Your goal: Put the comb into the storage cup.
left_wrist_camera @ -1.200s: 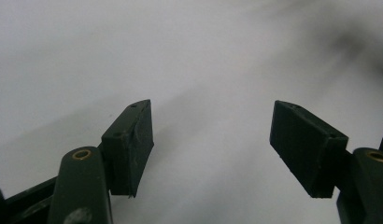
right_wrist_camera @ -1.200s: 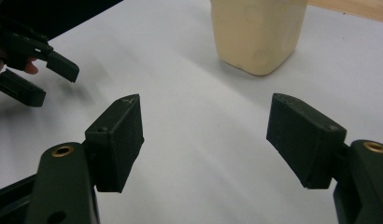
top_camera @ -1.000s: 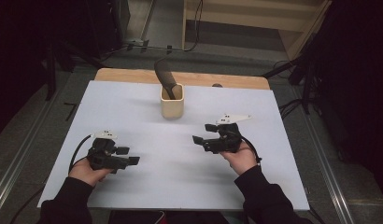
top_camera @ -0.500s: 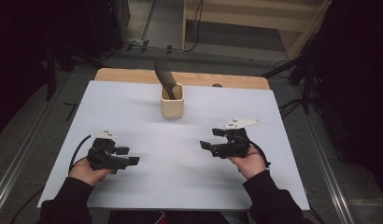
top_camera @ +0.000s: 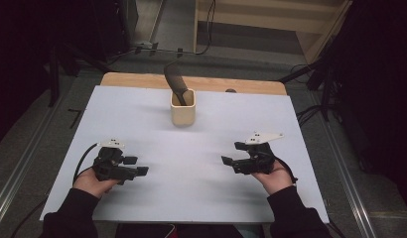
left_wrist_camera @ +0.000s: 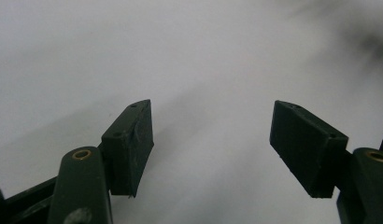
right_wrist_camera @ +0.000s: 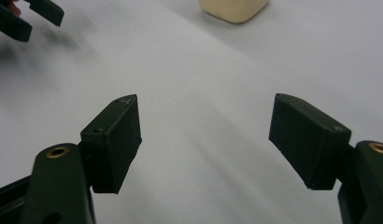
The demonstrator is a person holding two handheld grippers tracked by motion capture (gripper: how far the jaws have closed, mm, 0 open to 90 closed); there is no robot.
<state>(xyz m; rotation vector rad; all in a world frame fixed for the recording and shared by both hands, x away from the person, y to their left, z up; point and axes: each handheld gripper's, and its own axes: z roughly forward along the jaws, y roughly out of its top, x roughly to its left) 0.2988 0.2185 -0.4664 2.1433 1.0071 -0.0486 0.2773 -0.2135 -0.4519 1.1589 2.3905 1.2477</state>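
The cup (top_camera: 183, 107) stands upright at the far middle of the table (top_camera: 142, 114), a dark tool (top_camera: 174, 82) leaning out of it. The left gripper (top_camera: 140, 171) sits near-left of the cup, the right gripper (top_camera: 225, 161) near-right, both well apart from it, jaws wide and empty.

The high view is dim and grainy: the white table top (top_camera: 191, 148) is evenly and softly lit from above, while the surroundings fall into near black. Shadows are faint and smeared, lying beside the cup (top_camera: 183, 107) and under both hands. In the two gripper views the table is a soft, featureless grey, with the black pads (left_wrist_camera: 129, 144) sharper than anything farther off.
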